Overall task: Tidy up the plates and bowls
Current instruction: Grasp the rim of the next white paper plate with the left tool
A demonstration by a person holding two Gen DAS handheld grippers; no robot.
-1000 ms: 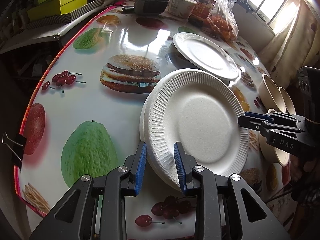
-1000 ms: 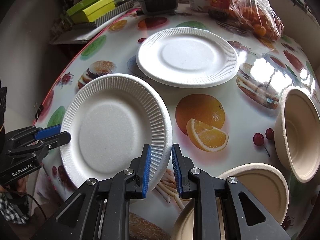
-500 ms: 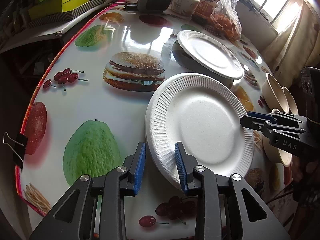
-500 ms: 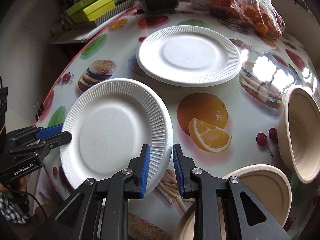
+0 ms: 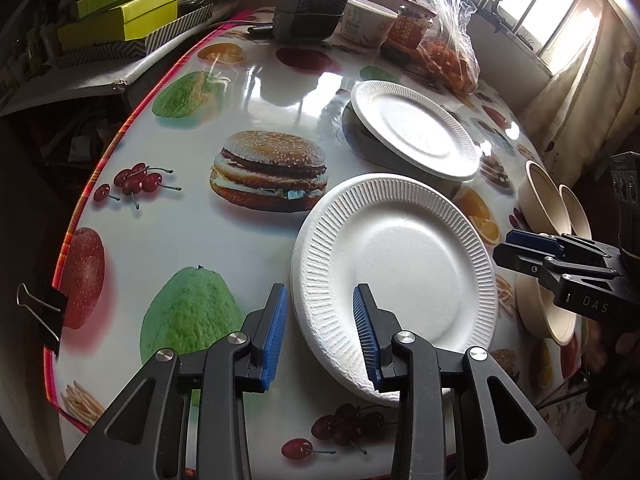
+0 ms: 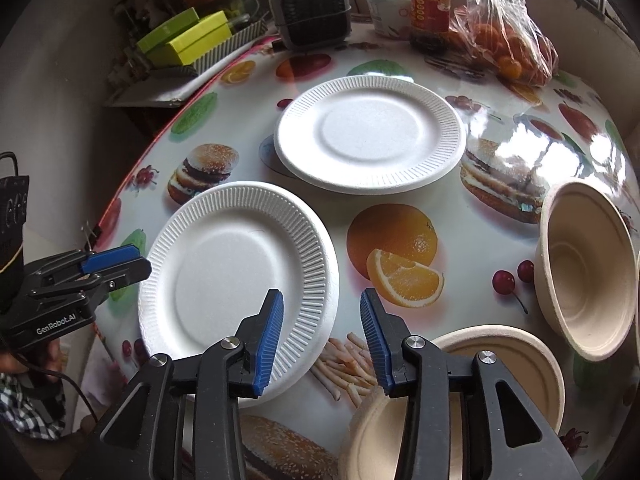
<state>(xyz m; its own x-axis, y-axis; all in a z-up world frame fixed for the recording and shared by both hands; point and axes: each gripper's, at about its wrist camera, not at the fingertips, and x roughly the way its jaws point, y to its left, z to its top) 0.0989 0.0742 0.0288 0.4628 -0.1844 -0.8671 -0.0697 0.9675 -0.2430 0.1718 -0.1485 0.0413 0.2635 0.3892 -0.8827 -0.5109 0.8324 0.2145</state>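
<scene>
On the counter (image 5: 256, 92), with its glossy fruit-and-burger print, I see the near white plate (image 5: 396, 264) lying flat and a second white plate (image 6: 370, 140) farther back, propped on something dark. My left hand-held gripper (image 5: 320, 336) straddles the near plate's rim, one pad over the plate and one outside it, jaws apart and not pressing. My right hand-held gripper (image 6: 322, 338) is opening; the plate's opposite edge sits just inside its left pad, untouched. Beige bowls sit to the right: one tipped on its side (image 6: 588, 268), another (image 6: 504, 364) below my right jaws.
</scene>
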